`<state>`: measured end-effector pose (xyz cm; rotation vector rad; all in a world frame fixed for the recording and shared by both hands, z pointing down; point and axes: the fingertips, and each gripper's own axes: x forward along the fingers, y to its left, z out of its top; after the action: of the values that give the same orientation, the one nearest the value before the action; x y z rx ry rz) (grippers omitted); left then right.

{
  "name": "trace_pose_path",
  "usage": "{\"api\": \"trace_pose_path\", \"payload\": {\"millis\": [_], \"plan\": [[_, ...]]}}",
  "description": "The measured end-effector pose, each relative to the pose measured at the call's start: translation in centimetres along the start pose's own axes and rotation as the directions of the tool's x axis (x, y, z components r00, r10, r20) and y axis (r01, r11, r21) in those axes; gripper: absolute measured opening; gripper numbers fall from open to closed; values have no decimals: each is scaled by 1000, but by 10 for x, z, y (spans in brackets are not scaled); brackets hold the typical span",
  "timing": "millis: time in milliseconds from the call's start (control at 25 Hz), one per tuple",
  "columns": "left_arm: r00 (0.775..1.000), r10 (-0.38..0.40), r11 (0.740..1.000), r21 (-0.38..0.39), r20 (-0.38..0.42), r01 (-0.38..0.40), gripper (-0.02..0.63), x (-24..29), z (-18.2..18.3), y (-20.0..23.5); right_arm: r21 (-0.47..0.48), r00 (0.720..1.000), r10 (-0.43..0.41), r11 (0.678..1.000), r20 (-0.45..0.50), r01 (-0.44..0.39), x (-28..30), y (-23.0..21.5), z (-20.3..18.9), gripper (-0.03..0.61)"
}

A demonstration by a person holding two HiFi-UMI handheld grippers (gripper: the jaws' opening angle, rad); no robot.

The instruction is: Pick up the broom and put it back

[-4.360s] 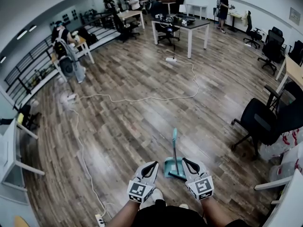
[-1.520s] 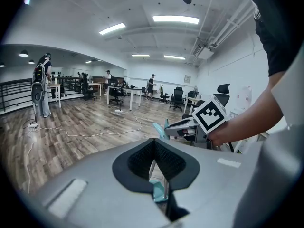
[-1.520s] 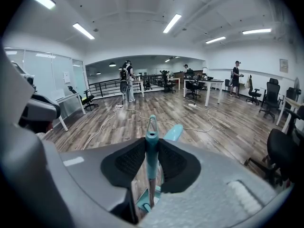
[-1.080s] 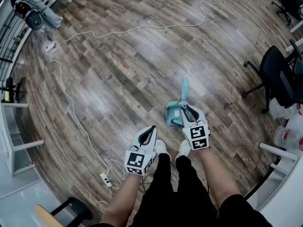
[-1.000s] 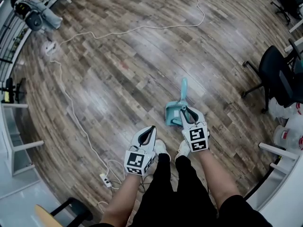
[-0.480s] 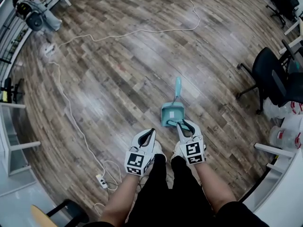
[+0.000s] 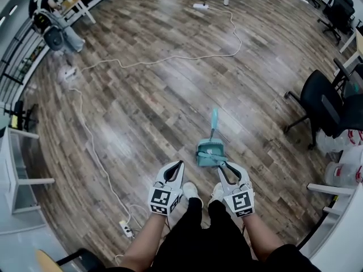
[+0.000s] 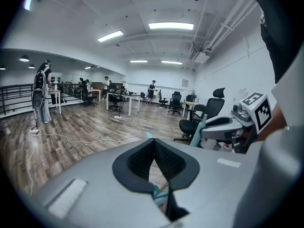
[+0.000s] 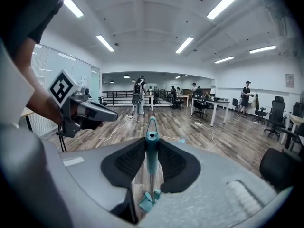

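A teal broom handle stands upright between the pads of my right gripper, which is shut on it. The broom's head hangs below near the floor. In the head view my right gripper sits just behind a teal dustpan, whose long handle points away from me. My left gripper hovers to the left of the dustpan. Its pads meet at the tips with nothing between them. From the left gripper view the teal handle shows beside the right gripper.
A white cable snakes across the wooden floor to a power strip near my left foot. A black office chair and white bags stand on the right, and a white desk frame on the left. A person stands far left.
My right gripper has drawn back toward my body and risen with the broom handle in it. The left gripper rose slightly. The head camera has tilted up, showing more floor.
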<state>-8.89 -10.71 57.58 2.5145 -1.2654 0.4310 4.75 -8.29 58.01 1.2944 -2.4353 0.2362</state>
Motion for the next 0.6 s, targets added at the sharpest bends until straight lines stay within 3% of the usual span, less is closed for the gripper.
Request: {"api": "trace_pose_path", "payload": {"millis": [280,600], "plan": [[999,4,999,35,43,-6,17,3,35,1,-20,991,9,1000,131,-6,-13,-12,72,87],[984,-46,996,86,171,31,17,0,92,-9,-105,974,22,994,227,2,-28,-15,143,87]]}}
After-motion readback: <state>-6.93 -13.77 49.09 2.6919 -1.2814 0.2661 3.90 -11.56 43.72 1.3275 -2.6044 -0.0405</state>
